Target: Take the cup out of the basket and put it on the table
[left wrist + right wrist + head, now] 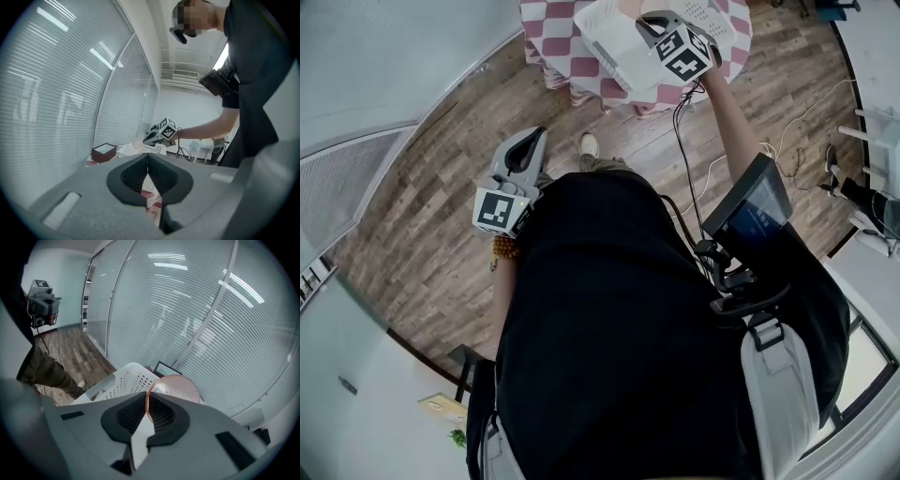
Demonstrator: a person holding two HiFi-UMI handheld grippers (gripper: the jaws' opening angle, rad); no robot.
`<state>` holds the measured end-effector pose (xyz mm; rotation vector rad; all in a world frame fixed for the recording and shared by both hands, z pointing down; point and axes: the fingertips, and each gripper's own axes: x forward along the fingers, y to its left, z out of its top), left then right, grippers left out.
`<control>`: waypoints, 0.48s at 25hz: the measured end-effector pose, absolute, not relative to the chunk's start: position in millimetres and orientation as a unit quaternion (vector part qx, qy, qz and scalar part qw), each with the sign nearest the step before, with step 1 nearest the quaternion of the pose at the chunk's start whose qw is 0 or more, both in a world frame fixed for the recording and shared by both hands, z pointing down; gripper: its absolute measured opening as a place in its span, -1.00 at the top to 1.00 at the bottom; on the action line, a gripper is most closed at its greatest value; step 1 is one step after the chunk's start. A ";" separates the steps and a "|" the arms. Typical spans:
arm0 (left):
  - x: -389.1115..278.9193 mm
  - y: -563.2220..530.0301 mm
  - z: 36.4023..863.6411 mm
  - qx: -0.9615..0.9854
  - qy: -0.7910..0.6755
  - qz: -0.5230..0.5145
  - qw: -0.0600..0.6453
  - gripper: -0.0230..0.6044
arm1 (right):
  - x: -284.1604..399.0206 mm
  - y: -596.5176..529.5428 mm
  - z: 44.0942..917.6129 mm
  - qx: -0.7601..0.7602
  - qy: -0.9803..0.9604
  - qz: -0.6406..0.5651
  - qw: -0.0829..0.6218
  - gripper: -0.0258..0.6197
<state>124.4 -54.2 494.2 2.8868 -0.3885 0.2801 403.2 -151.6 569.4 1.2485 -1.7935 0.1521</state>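
A translucent pink cup is held by its rim in my right gripper, whose jaws are shut on the cup's thin wall. The cup hangs just above the white perforated basket. In the head view the right gripper is stretched out over the basket, which stands on a round table with a red-and-white checked cloth. My left gripper hangs low at my left side over the wood floor, shut and empty. From the left gripper view I see the right gripper above the basket.
A dark red open box sits on the table left of the basket. A glass wall with blinds runs behind the table. A screen device hangs at my right hip, and cables trail over the floor to the right.
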 end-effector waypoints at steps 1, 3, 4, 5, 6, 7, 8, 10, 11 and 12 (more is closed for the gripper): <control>126.1 -54.7 493.1 0.981 -0.130 0.094 0.106 0.91 | 402.7 -150.3 566.4 0.511 -0.728 0.062 0.452 0.84; 129.2 -55.4 490.5 0.982 -0.126 0.091 0.105 0.91 | 401.3 -148.0 559.5 0.519 -0.730 0.062 0.440 0.84; 129.9 -54.4 490.0 0.983 -0.123 0.091 0.103 0.91 | 400.2 -146.2 555.1 0.523 -0.732 0.061 0.434 0.84; 130.3 -52.5 489.5 0.983 -0.119 0.092 0.101 0.91 | 398.9 -143.6 550.0 0.527 -0.732 0.059 0.428 0.84; 130.8 -50.5 488.4 0.984 -0.117 0.092 0.100 0.91 | 397.7 -140.8 544.8 0.531 -0.733 0.057 0.422 0.84; 131.7 -49.2 487.0 0.984 -0.115 0.090 0.099 0.91 | 396.5 -138.3 539.8 0.535 -0.733 0.055 0.416 0.84; 132.7 -48.6 485.8 0.985 -0.113 0.089 0.098 0.91 | 395.3 -136.3 535.3 0.539 -0.734 0.054 0.410 0.84; 135.1 -48.1 484.4 0.985 -0.108 0.090 0.099 0.91 | 392.2 -133.7 527.2 0.545 -0.736 0.052 0.398 0.84; 136.7 -47.5 483.7 0.985 -0.104 0.091 0.098 0.91 | 390.6 -132.2 523.2 0.546 -0.738 0.050 0.394 0.84; 138.5 -46.4 483.1 0.986 -0.099 0.092 0.095 0.91 | 389.2 -130.5 519.3 0.547 -0.739 0.048 0.390 0.84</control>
